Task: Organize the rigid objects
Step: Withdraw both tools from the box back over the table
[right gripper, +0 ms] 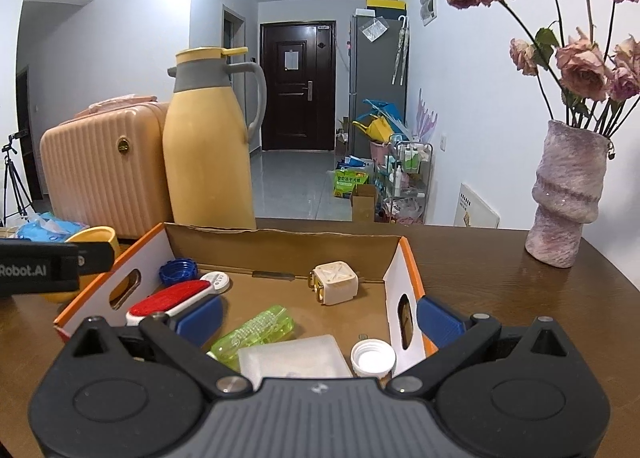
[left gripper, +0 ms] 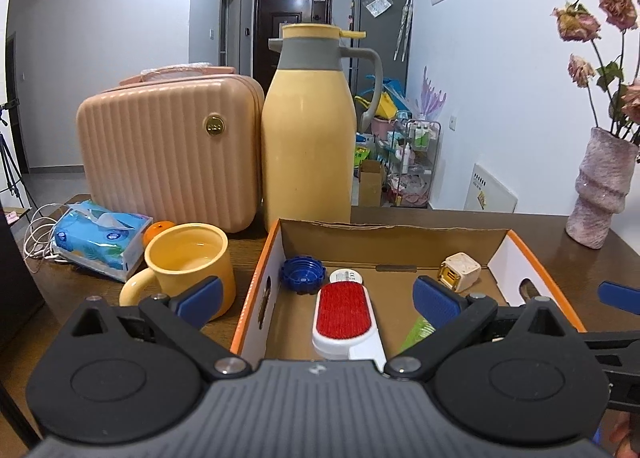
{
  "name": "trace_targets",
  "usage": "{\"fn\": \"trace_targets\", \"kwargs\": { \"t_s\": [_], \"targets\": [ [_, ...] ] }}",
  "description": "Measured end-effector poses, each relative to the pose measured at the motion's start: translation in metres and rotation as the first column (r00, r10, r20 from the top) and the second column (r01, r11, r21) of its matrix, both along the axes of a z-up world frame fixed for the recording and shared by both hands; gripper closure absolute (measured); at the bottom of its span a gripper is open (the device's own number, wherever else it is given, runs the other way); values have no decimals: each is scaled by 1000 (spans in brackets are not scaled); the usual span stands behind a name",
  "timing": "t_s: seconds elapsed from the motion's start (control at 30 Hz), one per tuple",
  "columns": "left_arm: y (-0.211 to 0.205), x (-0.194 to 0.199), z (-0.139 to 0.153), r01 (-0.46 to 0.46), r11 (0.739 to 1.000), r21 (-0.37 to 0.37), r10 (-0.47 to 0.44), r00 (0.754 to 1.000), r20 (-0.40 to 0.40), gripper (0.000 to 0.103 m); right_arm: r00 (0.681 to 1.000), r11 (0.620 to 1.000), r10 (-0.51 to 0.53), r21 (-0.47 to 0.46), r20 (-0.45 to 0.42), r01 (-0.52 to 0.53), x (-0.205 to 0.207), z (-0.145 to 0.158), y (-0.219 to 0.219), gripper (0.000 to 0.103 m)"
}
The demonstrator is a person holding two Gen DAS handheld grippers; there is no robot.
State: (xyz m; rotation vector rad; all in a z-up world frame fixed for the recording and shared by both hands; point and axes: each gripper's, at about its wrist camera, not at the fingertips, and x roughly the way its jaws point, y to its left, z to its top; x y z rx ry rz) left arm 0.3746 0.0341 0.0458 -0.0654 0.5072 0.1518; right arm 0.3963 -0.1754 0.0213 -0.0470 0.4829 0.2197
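Both the left claw [left gripper: 316, 298] and right claw [right gripper: 318, 316] hang spread and empty. Ahead of them, the box [right gripper: 280, 248] already holds 7 small items; the mug [left gripper: 188, 258] left of it remains on the desk [right gripper: 500, 290].

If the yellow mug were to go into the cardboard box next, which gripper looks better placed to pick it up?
Probably the left gripper. It is open, and the yellow mug sits by its left finger, outside the box. The right gripper hangs over the box's far side.

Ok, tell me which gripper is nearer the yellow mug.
Left. The left gripper has one finger right beside the yellow mug; the right gripper straddles the box's far side wall.
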Motion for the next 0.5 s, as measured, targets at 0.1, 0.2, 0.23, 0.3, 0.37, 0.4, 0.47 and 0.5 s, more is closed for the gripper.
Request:
{"fn": "trace_targets", "kwargs": {
  "t_s": [0.1, 0.2, 0.23, 0.3, 0.37, 0.4, 0.47, 0.5],
  "targets": [
    [1, -12, 3, 0, 1000, -4, 0, 1000, 8, 0, 1000, 1000, 8, -7, 4, -8, -11, 1, -2, 0],
    [1, -23, 3, 1, 1000, -5, -1, 1000, 5, 0, 1000, 1000, 13, -17, 1, -13, -23, 0, -4, 0],
    [0, -27, 3, 1, 1000, -5, -1, 1000, 2, 0, 1000, 1000, 15, -19, -1, -15, -26, 0, -5, 0],
    [-1, -35, 3, -1, 1000, -3, 1, 1000, -1, 0, 1000, 1000, 17, -24, -5, -17, -34, -1, -8, 0],
    [-1, -43, 3, -2, 1000, -2, 2, 1000, -3, 0, 1000, 999, 18, -30, -5, -18, -42, -1, -11, 0],
    [-1, -48, 2, -2, 1000, -2, 2, 1000, -5, 0, 1000, 999, 19, -32, -6, -19, -47, -2, -12, 0],
    [0, -56, 1, -3, 1000, -3, 3, 1000, -11, 0, 1000, 999, 20, -37, -10, -21, -54, -2, -15, 0],
    [1, -61, 0, -3, 1000, -4, 3, 1000, -15, 0, 1000, 999, 20, -40, -11, -20, -58, -3, -17, 0]
  ]
}}
